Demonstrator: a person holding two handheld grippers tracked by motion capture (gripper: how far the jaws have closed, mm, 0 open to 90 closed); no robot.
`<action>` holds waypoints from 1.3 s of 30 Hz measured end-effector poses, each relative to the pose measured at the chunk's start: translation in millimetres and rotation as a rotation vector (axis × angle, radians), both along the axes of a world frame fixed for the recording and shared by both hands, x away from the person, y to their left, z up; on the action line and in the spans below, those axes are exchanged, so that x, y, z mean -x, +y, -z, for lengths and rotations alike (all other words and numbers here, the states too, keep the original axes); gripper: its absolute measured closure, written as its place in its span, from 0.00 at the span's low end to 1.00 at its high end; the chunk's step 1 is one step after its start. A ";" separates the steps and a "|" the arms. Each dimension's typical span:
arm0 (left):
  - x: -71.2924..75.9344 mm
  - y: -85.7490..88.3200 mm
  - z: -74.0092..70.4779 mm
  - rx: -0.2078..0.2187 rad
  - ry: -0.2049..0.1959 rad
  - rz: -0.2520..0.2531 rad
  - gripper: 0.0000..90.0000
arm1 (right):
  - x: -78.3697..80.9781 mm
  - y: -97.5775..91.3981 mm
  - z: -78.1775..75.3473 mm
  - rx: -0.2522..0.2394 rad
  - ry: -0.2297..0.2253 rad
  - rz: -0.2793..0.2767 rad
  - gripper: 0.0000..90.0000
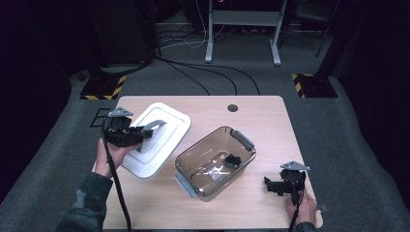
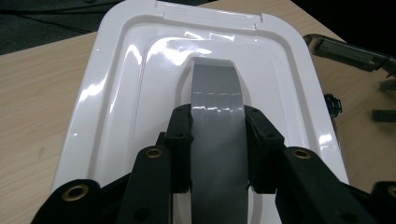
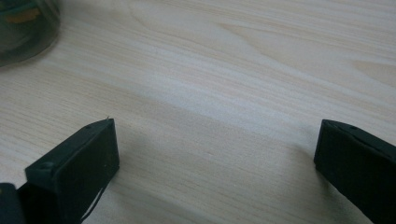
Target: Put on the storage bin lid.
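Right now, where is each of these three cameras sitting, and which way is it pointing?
High view: above the person's side, looking forward and down on the table; both forearms and hands show, with the left gripper and right gripper.
Left gripper view: rides the left gripper, looking along its jaws, shut on the grey handle of the white lid.
Right gripper view: rides the right gripper, looking down at bare tabletop between open jaws.
Shared: the high and left gripper views both show the lid and the clear bin.

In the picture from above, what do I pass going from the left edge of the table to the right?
Left gripper shut on the grey handle of the white lid → clear storage box with small items inside → right gripper, jaws open, empty, near the table's right edge.
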State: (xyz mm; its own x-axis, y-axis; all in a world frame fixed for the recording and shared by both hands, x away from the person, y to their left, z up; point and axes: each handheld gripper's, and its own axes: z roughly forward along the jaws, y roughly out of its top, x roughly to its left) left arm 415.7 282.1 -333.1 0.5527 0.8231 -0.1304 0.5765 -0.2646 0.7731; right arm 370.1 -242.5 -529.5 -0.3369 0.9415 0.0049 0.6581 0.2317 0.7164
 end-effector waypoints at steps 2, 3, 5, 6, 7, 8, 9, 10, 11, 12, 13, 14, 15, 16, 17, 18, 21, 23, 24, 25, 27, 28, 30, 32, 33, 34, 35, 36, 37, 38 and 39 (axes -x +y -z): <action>-0.4 -3.8 -1.7 0.003 -0.002 0.005 0.74 | 0.0 0.1 0.0 0.000 0.000 0.000 0.00; -0.6 -6.1 -2.9 0.005 -0.002 0.011 0.74 | 0.0 0.0 0.0 -0.001 0.000 0.000 0.00; -0.6 -9.2 -4.7 0.009 -0.001 0.022 0.74 | 0.0 0.0 0.0 -0.001 0.000 0.001 0.00; -0.6 -11.6 -5.8 0.011 -0.003 0.030 0.74 | 0.0 0.0 0.0 0.000 0.000 0.000 0.00; -0.3 -13.7 -6.8 0.007 -0.004 0.036 0.74 | 0.0 0.0 0.0 0.000 0.000 0.000 0.00; 0.0 -16.0 -7.7 0.008 -0.007 0.039 0.74 | 0.0 -0.1 0.0 0.001 0.000 -0.001 0.00; 0.2 -18.0 -8.7 0.009 -0.008 0.045 0.74 | -0.1 0.0 0.0 0.000 0.000 -0.001 0.00; 0.2 -19.9 -9.4 0.011 -0.013 0.050 0.74 | -0.1 0.0 0.0 0.000 0.000 -0.001 0.00; 0.5 -21.5 -10.8 0.009 -0.010 0.056 0.74 | -0.1 -0.1 0.0 0.000 0.000 -0.001 0.00; 0.7 -23.5 -11.5 0.010 -0.013 0.059 0.74 | -0.1 -0.1 0.0 0.000 0.000 -0.001 0.00; 1.0 -25.1 -12.5 0.008 -0.012 0.067 0.74 | -0.1 -0.1 0.0 0.000 0.000 -0.001 0.00; 1.0 -26.4 -13.0 0.008 -0.014 0.071 0.74 | -0.1 -0.1 0.0 0.000 0.000 -0.001 0.00; 1.4 -28.7 -13.7 0.009 -0.015 0.077 0.74 | -0.1 -0.1 0.0 0.000 0.000 -0.001 0.00; 1.6 -30.2 -14.3 0.008 -0.015 0.083 0.74 | -0.1 -0.1 0.0 0.000 0.000 -0.001 0.00; 1.8 -31.5 -14.6 0.008 -0.013 0.086 0.74 | -0.1 -0.1 0.0 0.000 0.000 -0.001 0.00; 1.9 -33.8 -14.7 0.008 -0.014 0.092 0.74 | -0.1 0.0 0.0 0.001 -0.001 0.001 0.00; 1.9 -38.8 -15.2 -0.002 -0.012 0.108 0.74 | -0.1 -0.1 0.0 0.000 0.000 -0.001 0.00; 1.7 -42.3 -15.5 -0.002 -0.010 0.115 0.74 | -0.1 -0.1 0.0 0.000 0.000 -0.002 0.00; 1.3 -44.8 -15.6 -0.005 -0.009 0.124 0.74 | -0.1 -0.1 0.0 0.000 0.000 -0.002 0.00; 1.0 -46.6 -15.7 -0.007 -0.008 0.127 0.74 | -0.1 -0.1 0.0 0.000 0.000 -0.002 0.00; 0.5 -51.9 -15.6 -0.011 -0.003 0.140 0.74 | -0.1 -0.1 0.0 0.000 0.000 -0.002 0.00; 0.4 -53.9 -15.3 -0.009 -0.002 0.142 0.74 | -0.1 -0.1 0.0 0.000 0.000 -0.001 0.00; 0.1 -58.9 -14.9 -0.014 0.000 0.155 0.74 | -0.1 -0.1 0.0 0.000 0.000 -0.001 0.00; 0.4 -63.5 -13.7 -0.006 0.002 0.157 0.74 | -0.1 -0.1 0.0 0.000 0.000 -0.001 0.00; 0.3 -65.7 -13.5 -0.006 0.008 0.163 0.74 | -0.1 -0.1 0.0 0.000 0.000 -0.001 0.00; -0.1 -68.3 -12.8 -0.006 0.004 0.165 0.74 | -0.1 -0.1 0.0 0.000 0.000 -0.002 0.00; -0.4 -70.1 -12.7 -0.014 0.009 0.176 0.74 | -0.1 -0.1 0.0 0.000 0.000 -0.002 0.00; -0.6 -73.6 -11.8 -0.009 0.011 0.178 0.74 | -0.2 0.0 0.1 0.000 -0.001 0.001 0.00; -0.9 -76.3 -11.0 -0.009 0.007 0.181 0.74 | -0.1 -0.1 0.0 0.000 0.000 -0.002 0.00; -1.3 -78.6 -10.7 -0.012 0.010 0.188 0.74 | -0.2 0.1 0.1 -0.002 -0.001 0.002 0.00; -1.3 -81.7 -10.1 -0.006 0.015 0.188 0.74 | -0.1 -0.1 0.0 0.000 0.000 -0.002 0.00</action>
